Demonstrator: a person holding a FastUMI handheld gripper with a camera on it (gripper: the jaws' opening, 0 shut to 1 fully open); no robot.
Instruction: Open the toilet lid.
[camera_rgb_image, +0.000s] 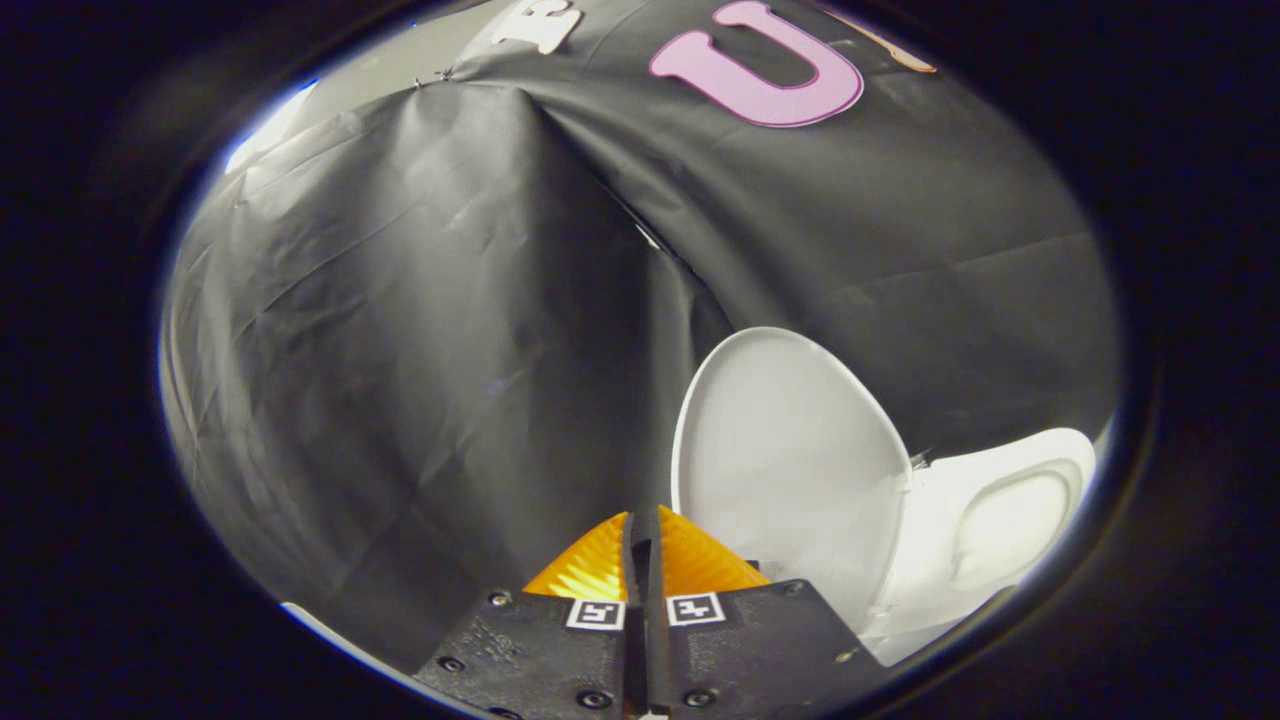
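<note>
Clearly the gripper (643, 530) had its two ribbed, wedge-shaped fingers (590, 565) pressed together with nothing between them. Just beyond them, to the right, the toilet lid (790, 470) stood raised: a smooth, glossy white oval with a thin rounded rim. Further right lay the toilet (1000, 510), its seat ring exposed. Creased matte black cloth (400, 350) hung behind, leaving open room ahead and left of the fingers.
</note>
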